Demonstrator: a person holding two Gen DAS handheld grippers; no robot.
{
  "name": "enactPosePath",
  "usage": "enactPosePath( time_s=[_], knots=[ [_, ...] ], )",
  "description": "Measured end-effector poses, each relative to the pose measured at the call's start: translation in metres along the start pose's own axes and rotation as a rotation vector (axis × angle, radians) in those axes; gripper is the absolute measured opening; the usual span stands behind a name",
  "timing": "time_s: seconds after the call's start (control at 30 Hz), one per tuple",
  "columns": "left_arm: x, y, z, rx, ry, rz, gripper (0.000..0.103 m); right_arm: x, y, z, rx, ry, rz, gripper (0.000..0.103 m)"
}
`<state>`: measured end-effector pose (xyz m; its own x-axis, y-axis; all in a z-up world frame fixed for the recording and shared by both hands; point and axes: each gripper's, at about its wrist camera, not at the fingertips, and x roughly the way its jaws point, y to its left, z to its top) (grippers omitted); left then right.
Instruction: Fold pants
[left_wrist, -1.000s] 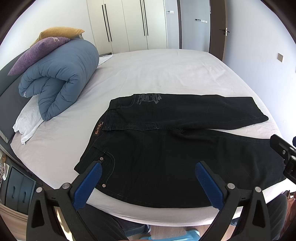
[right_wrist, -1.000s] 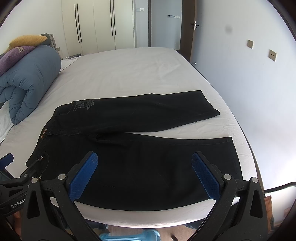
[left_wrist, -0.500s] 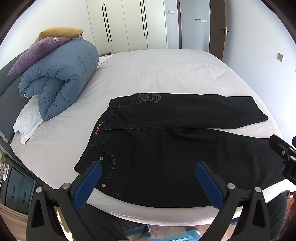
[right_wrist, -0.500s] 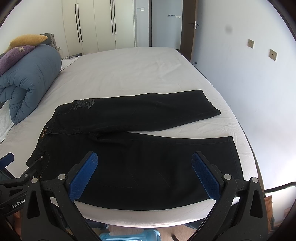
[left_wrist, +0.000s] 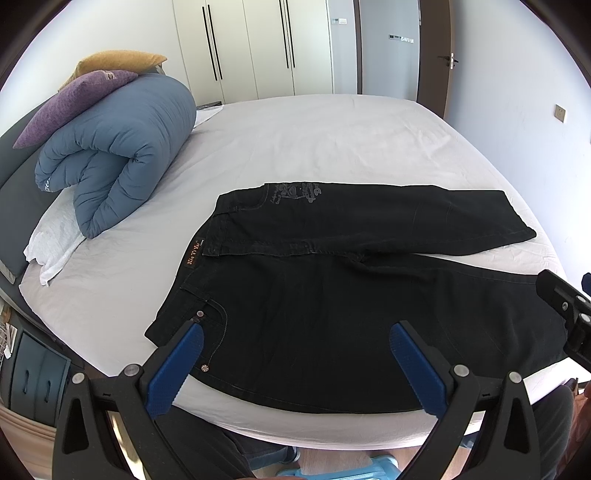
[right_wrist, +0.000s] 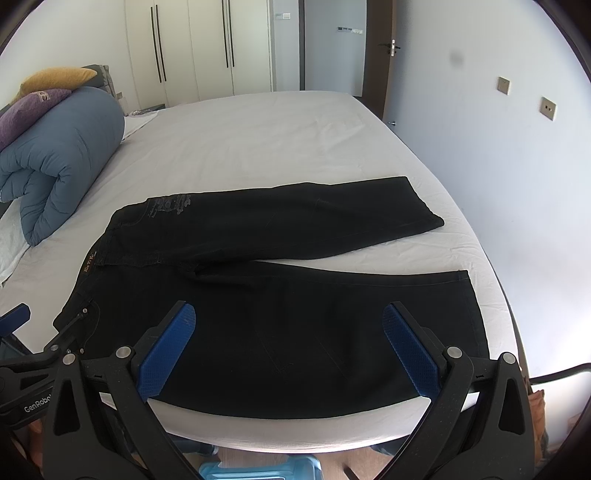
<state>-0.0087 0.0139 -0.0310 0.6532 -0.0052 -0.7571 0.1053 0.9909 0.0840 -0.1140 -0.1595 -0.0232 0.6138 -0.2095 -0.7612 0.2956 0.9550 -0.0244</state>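
On the near half of the wide bed with the white sheet (left_wrist: 332, 147) lies one pair of black denim pants (left_wrist: 332, 288), spread flat and not yet folded. The waistband is at the left, with a small brown label (left_wrist: 192, 254) on it, and the two legs run to the right. The far leg (right_wrist: 314, 218) and the near leg (right_wrist: 332, 317) separate a little toward the hems, so a thin strip of white sheet shows between them. A grey printed design (left_wrist: 295, 192) sits on the far side near the waist, and two small metal rivets are visible by the front pocket.

The left gripper (left_wrist: 295, 339) hovers over the near waist part of the pants. Its jaws, with two blue ribbed pads (left_wrist: 173, 369), stand wide apart and hold nothing. The right gripper (right_wrist: 290, 326) hovers over the near leg. Its jaws also stand wide apart, two blue pads (right_wrist: 410, 350) and nothing between them. Each camera sees a part of the other gripper at the border of its view.

At the head of the bed, at the left, there is one rolled blue quilt (left_wrist: 114, 147). Two cushions rest on it: one purple cushion (left_wrist: 70, 99) and one mustard-yellow cushion (left_wrist: 118, 61). A white cloth (left_wrist: 55, 240) lies under the quilt. Behind the bed stands a white wardrobe with long dark handles (left_wrist: 251, 40), and beside it a door with one handle (right_wrist: 384, 48). Two switch plates (right_wrist: 546, 107) are on the right wall.
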Motion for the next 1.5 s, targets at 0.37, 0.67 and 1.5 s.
enactPosePath(
  time_s=[0.37,0.67,1.5],
  knots=[
    [0.012,0.005,0.005,-0.005,-0.004,0.014,0.103,0.01,0.014,0.002,-0.031,0.02,0.016,0.103],
    [0.055,0.018,0.027,0.084,0.023,-0.104,0.103,0.045,0.025,0.039,-0.139,0.018,0.168,0.103],
    [0.383,0.073,0.242,0.641,0.397,-0.286,0.092,0.314,0.068,0.204,-0.643,0.184,0.693,0.077]
  ],
)
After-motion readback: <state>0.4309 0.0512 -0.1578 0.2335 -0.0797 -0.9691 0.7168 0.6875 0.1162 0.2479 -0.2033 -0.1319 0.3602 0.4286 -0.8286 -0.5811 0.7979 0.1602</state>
